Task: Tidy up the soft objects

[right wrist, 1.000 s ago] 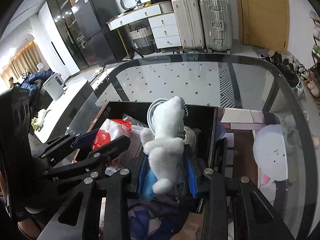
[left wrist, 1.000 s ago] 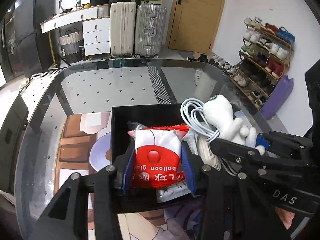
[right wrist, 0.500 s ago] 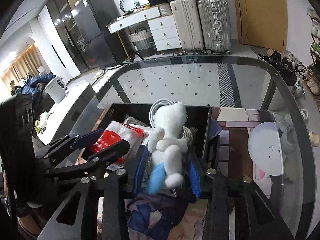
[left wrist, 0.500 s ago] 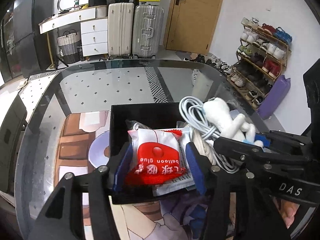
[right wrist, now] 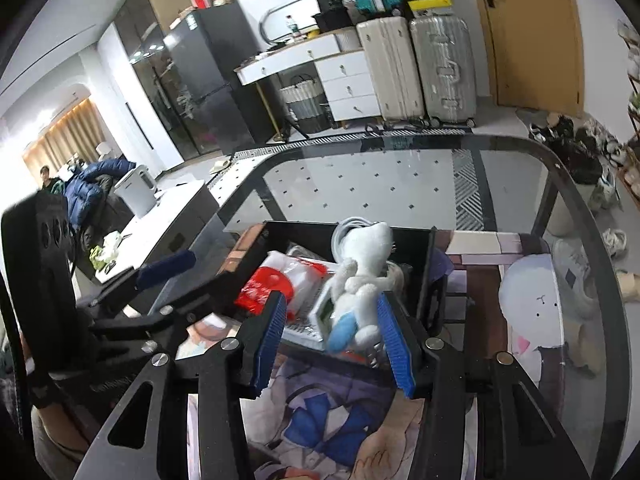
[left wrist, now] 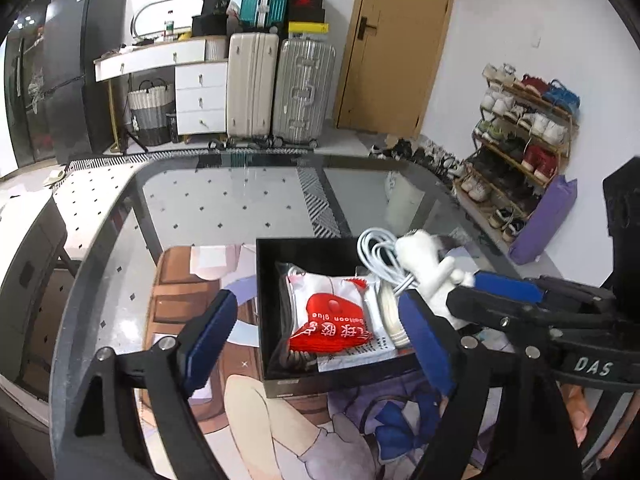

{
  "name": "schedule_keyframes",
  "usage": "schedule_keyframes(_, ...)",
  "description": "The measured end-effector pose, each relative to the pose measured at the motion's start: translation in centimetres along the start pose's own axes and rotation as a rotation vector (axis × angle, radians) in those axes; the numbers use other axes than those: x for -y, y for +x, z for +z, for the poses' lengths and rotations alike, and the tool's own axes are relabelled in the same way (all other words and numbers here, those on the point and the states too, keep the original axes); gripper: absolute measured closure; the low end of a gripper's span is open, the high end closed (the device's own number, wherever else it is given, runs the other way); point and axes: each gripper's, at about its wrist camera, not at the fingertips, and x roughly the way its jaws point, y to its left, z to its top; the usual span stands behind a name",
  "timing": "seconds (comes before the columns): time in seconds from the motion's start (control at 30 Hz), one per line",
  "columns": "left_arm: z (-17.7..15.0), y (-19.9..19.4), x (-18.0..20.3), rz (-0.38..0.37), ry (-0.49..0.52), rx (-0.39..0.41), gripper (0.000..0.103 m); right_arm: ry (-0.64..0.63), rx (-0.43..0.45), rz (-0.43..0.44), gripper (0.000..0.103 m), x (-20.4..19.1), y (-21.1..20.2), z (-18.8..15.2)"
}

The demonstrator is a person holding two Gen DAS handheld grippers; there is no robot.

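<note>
Left hand-held gripper (left wrist: 320, 332) opening, nothing gripped, over red packet (left wrist: 334, 322) reading "balloon glue"

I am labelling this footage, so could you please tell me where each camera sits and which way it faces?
Left wrist: on the left gripper, looking forward and down along its opening fingers at the black box and red packet; the right gripper enters from the right.
Right wrist: on the right gripper, looking forward and down at the white plush toy lying between its opening, non-pressing pads; the left gripper shows at left.
Shared: box, packet, toy, glass table, suitcases, door.
</note>
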Motion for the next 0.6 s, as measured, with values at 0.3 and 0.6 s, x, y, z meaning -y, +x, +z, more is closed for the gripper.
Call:
schedule_keyframes(0.3,-0.5,-4.4,0.1,0.045,0.015,0.104,0.011,-0.069,0.054,-0.078,0.055,-1.9,-2.6,-1.0)
schedule_keyframes(0.6,-3.3,-11.5,1.9,0.125,0.072,0.267,0.004,-0.071,0.255,-0.109,0.013,-5.4,-11.5,-5.7)
